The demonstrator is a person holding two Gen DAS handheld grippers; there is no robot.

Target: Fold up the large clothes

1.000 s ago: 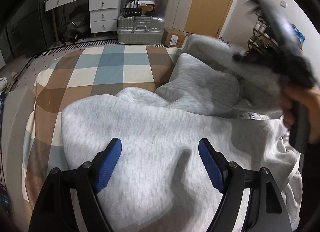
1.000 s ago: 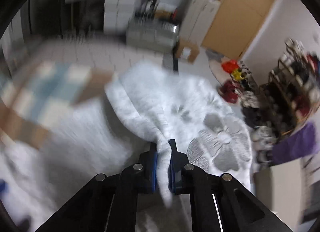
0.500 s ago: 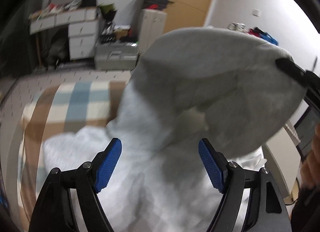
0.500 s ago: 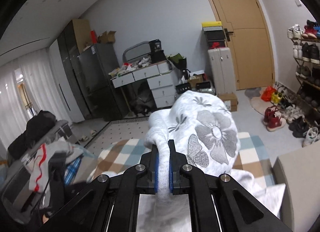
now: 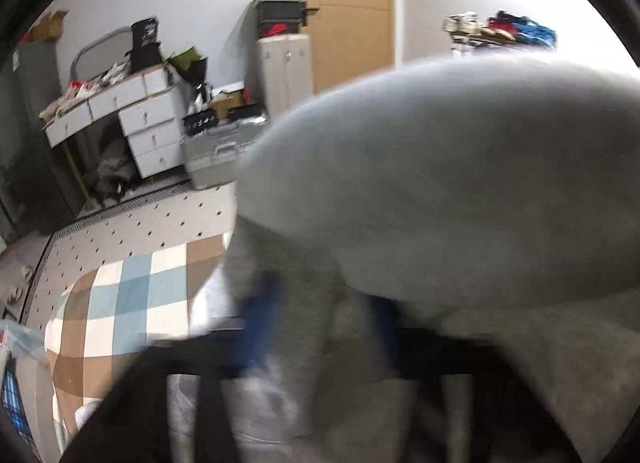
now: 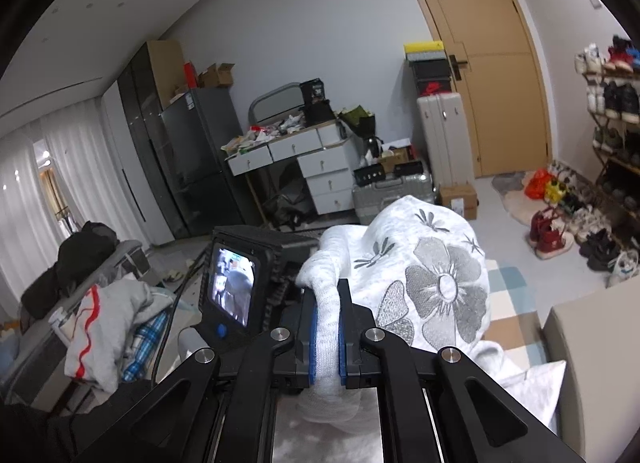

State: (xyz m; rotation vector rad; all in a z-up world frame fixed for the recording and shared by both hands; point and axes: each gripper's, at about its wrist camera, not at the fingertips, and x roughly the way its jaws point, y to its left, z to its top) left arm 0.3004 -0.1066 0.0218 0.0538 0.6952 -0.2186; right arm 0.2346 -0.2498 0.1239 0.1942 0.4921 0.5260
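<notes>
A large light-grey sweatshirt [image 5: 440,183] hangs lifted and fills the right of the left wrist view. Its flower-printed side [image 6: 432,275] shows in the right wrist view. My left gripper [image 5: 320,327] is blurred. Its jaws are closing, and a fold of the grey cloth stands between the blue pads [image 5: 256,323]. My right gripper [image 6: 328,327] is shut on a thick rolled edge of the same sweatshirt, held up above the checkered bed cover [image 6: 508,327]. The left gripper's body with its small screen [image 6: 232,287] sits just left of the right gripper's fingers.
The checkered cover [image 5: 132,303] lies below left. A white drawer desk [image 6: 312,159], a silver suitcase [image 6: 392,195] and a wooden door [image 6: 492,83] stand at the far wall. A shoe rack [image 6: 612,135] is at right, and a pile of clothes [image 6: 108,319] on a chair at left.
The left gripper's pads went from wide apart to close around a fold of the sweatshirt, and its view swung upward. The right gripper rose with the cloth, then held still.
</notes>
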